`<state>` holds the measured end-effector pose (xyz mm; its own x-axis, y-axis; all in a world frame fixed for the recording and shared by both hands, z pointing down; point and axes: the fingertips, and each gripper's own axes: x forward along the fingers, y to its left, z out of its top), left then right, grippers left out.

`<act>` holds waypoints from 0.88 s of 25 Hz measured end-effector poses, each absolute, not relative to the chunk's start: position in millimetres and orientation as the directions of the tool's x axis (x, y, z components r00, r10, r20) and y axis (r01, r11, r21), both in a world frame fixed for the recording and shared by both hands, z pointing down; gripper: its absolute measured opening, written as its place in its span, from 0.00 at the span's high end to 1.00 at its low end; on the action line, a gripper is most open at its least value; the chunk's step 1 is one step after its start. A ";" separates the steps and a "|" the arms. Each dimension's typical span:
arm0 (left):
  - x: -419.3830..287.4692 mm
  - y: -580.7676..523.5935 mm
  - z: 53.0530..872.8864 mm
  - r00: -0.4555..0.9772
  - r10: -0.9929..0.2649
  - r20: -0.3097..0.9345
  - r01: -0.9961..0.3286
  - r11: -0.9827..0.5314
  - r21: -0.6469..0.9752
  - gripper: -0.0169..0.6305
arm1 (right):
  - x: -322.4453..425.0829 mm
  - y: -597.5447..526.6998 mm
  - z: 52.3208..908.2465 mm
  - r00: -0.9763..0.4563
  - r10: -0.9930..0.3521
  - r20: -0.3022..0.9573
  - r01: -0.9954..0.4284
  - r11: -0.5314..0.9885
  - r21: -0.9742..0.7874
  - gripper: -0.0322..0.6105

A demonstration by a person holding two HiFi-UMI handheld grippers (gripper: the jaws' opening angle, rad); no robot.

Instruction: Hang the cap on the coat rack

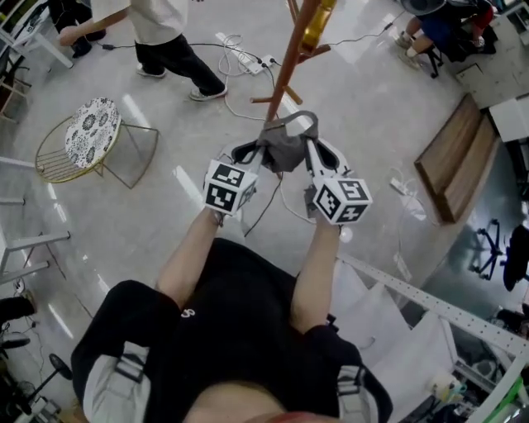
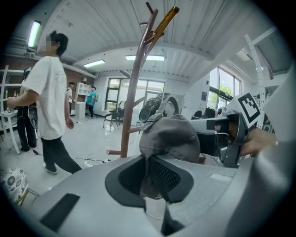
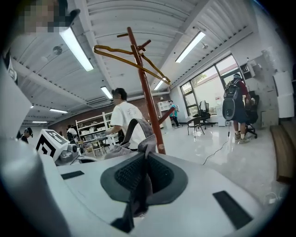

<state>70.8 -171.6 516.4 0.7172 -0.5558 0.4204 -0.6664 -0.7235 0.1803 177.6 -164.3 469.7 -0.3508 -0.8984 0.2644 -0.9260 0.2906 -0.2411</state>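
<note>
Your left gripper [image 1: 256,153] is closed to a narrow gap, pinching one edge of the grey cap [image 1: 285,150]. Your right gripper [image 1: 311,149] is clamped almost flat on the opposite edge, by the strap. The cap hangs between them at mid-frame, close to the pole of the wooden coat rack [image 1: 285,66], which runs to the top centre. Below lies a glossy grey floor [image 1: 173,211]. A wire stool [image 1: 92,125] with a patterned seat stands at left, a person in a white shirt [image 1: 157,16] walks at upper left, and a wooden board [image 1: 456,161] lies at right.
</note>
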 end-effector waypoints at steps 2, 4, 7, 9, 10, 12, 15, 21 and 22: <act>77.8 -186.1 523.2 0.729 -0.531 0.431 -0.650 -0.735 0.194 0.94 | 182.4 -181.9 476.5 -0.345 -0.893 0.288 -0.929 0.282 -0.241 0.94; 81.2 -198.6 528.5 0.739 -0.513 0.437 -0.637 -0.743 0.206 0.94 | 186.7 -195.2 481.2 -0.346 -0.888 0.303 -0.929 0.280 -0.242 0.94; 88.0 -216.7 537.9 0.745 -0.497 0.445 -0.630 -0.744 0.223 0.94 | 194.2 -209.4 486.3 -0.345 -0.884 0.315 -0.929 0.276 -0.246 0.94; 94.0 -219.5 545.5 0.744 -0.487 0.458 -0.630 -0.740 0.236 0.94 | 198.7 -212.1 495.1 -0.350 -0.873 0.339 -0.928 0.275 -0.250 0.94; 96.2 -219.1 549.6 0.741 -0.484 0.466 -0.633 -0.736 0.240 0.94 | 200.9 -212.9 500.4 -0.355 -0.867 0.351 -0.927 0.276 -0.255 0.94; 99.4 -222.8 555.5 0.729 -0.487 0.481 -0.642 -0.729 0.236 0.94 | 204.6 -218.9 506.8 -0.368 -0.856 0.363 -0.922 0.285 -0.262 0.94; 99.7 -227.9 561.3 0.702 -0.503 0.504 -0.669 -0.709 0.225 0.94 | 202.9 -228.7 511.0 -0.412 -0.833 0.368 -0.905 0.326 -0.275 0.94; 94.6 -237.4 575.3 0.648 -0.535 0.542 -0.723 -0.656 0.216 0.94 | 202.7 -234.1 529.4 -0.459 -0.793 0.401 -0.883 0.356 -0.306 0.94; 92.8 -241.6 578.7 0.637 -0.542 0.547 -0.734 -0.644 0.217 0.94 | 202.5 -236.4 530.9 -0.463 -0.790 0.403 -0.881 0.359 -0.309 0.94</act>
<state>92.8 -241.6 578.7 0.6374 -0.5424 0.5472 -0.7338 -0.6439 0.2166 202.5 -236.4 530.9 -0.4630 -0.7896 0.4027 -0.8807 0.3589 -0.3090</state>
